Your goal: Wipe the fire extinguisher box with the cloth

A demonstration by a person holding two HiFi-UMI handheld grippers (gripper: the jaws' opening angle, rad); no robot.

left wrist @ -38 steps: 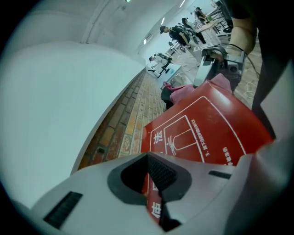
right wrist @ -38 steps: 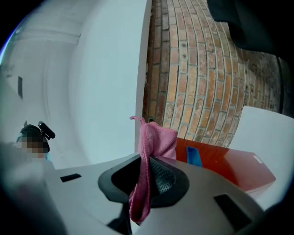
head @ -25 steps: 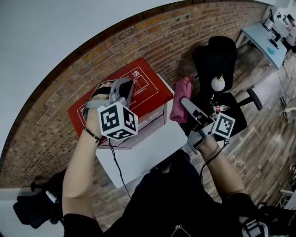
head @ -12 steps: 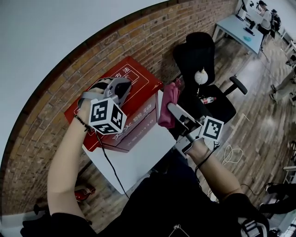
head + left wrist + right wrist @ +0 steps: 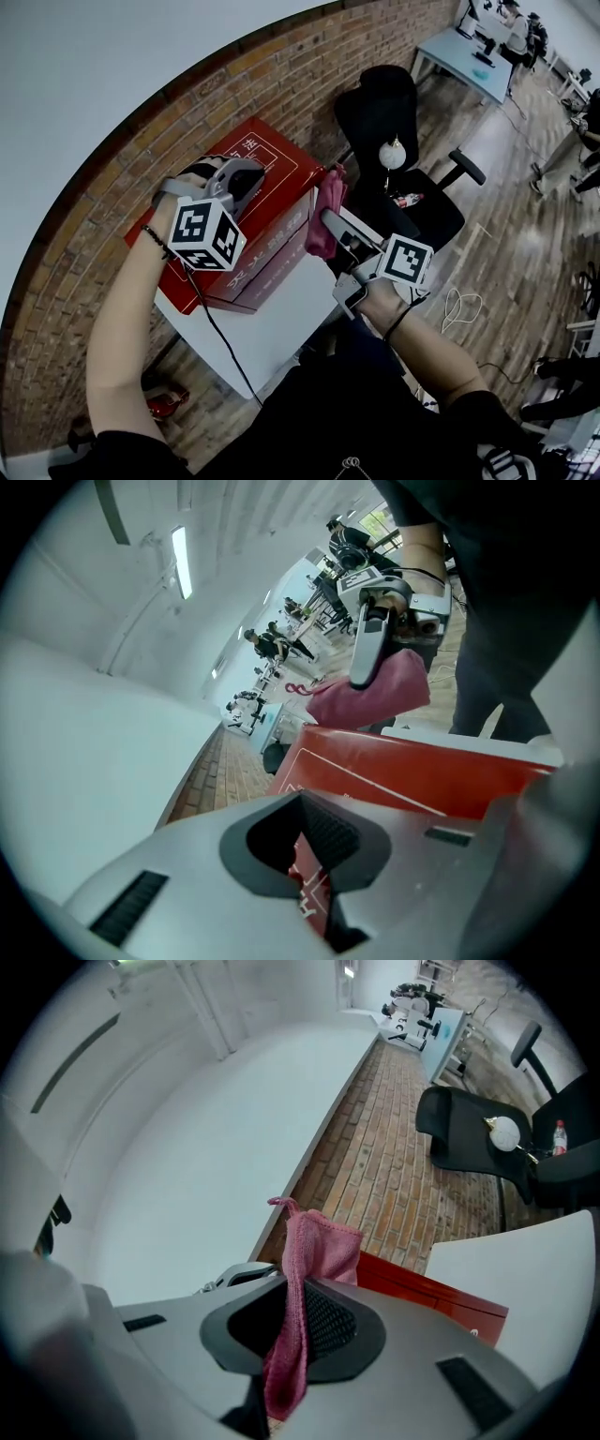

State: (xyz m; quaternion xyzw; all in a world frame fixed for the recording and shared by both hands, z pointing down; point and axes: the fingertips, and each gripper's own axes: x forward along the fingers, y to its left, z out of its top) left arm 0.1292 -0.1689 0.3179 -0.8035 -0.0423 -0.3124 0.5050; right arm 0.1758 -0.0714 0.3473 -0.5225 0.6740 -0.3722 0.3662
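1. Since the earlier frames, the right gripper (image 5: 330,223) has been brought with the cloth (image 5: 324,208) in toward the right end of the fire extinguisher box (image 5: 277,183), while the left gripper (image 5: 247,174) has been kept on the red lid.
2. The box is seen lying flat on a white table (image 5: 281,323) against the brick wall (image 5: 309,66), with its long axis running along that wall.
3. The right gripper's jaws are pressed together on the pink cloth, which hangs out above and below the pads in the right gripper view (image 5: 300,1269).
4. The left gripper's jaws are closed with nothing between them. Only the red lid (image 5: 403,775) is seen beyond them.
5. From the left gripper view, the cloth (image 5: 375,691) is seen at the far edge of the box. Whether it is pressed against the end face cannot be told.
6. The lid lies to the left of the cloth along the box's long axis, and the right hand is the nearer one. A sweep leftward along that axis is judged to be called for, with the box steadied by the left gripper.
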